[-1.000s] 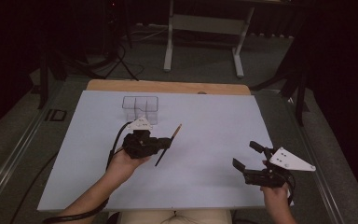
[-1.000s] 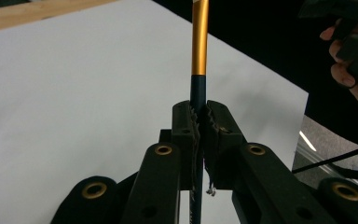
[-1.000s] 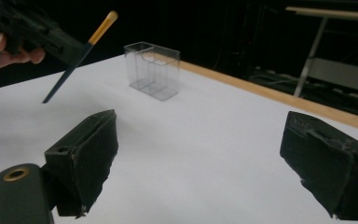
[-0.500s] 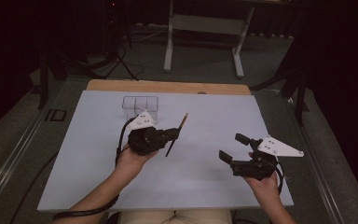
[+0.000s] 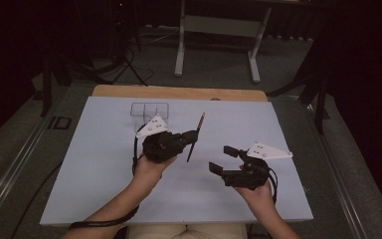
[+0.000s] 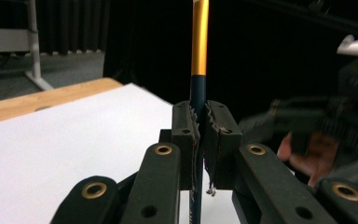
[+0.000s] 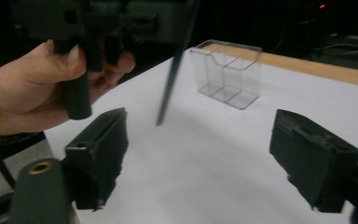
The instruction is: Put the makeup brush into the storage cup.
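A slim dark-blue stick with a gold upper end, like a brush or pencil, is held off the white sheet. My left gripper is shut on its dark lower part. In the left gripper view the stick rises upright between the toothed pads, where the left gripper clamps it. My right gripper is open, just right of the stick's lower tip and apart from it. In the right gripper view the stick hangs tilted ahead of the wide-open right gripper. A clear three-compartment holder stands empty at the back.
The white sheet covers a wooden table whose far edge shows. A metal stand and cables lie on the floor beyond. The clear holder stands behind the stick, with the person's left hand close at the left.
My left gripper has carried the stick slightly right and farther from the person. My right gripper has moved left toward the table's middle, closing in on the stick's lower end.
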Demonstrator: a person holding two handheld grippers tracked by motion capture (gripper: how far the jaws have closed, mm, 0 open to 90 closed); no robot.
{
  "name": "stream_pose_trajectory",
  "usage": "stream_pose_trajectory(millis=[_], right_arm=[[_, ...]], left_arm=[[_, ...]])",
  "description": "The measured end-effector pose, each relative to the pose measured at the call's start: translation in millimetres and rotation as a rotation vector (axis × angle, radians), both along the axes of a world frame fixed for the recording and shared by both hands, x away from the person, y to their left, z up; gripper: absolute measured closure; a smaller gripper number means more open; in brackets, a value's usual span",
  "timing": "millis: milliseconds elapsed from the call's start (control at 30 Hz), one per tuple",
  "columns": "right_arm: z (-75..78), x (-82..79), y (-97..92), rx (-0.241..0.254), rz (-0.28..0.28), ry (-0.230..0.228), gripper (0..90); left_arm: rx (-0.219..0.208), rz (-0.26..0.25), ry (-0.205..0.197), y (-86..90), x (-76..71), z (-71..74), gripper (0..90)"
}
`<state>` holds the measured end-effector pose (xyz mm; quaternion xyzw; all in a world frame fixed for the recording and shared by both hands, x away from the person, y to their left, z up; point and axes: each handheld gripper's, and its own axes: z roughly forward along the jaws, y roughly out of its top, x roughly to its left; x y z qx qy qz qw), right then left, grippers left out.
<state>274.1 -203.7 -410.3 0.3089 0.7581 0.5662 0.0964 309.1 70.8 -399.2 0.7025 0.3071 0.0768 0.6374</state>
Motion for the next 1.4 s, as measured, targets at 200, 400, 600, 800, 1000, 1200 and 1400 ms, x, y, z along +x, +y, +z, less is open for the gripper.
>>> stream_pose_trajectory(millis=[200,400,600,800,1000,1200,1400], right_arm=[[-4.9,4.5,18.3,-0.002,0.022,0.050,36.8],[-10.4,8.8,29.0,0.003,0.042,0.095,51.9],[-11.5,12.1,33.2,0.014,0.063,0.126,59.4],[-12.4,13.8,33.1,0.004,0.065,0.117,66.4],[-12.2,14.1,33.0,-0.016,0.084,0.115,77.2],[-14.1,14.4,30.7,-0.043,0.096,0.125,85.7],[-15.4,13.8,26.7,-0.038,0.103,0.128,86.0]], left_arm=[[-0.044,-0.019,-0.005,-6.7,-2.0,-0.2,84.4],[-0.064,-0.016,-0.033,-9.3,-6.6,1.7,84.3],[-0.087,-0.033,-0.022,-9.7,-6.6,0.3,84.2],[-0.096,-0.052,-0.014,-11.7,-8.0,-1.6,84.2],[-0.107,-0.061,-0.012,-13.3,-8.6,-1.3,84.2],[-0.078,-0.089,-0.026,-15.5,-9.6,-1.8,84.1],[-0.040,-0.105,-0.040,-17.2,-9.7,0.5,80.3]])
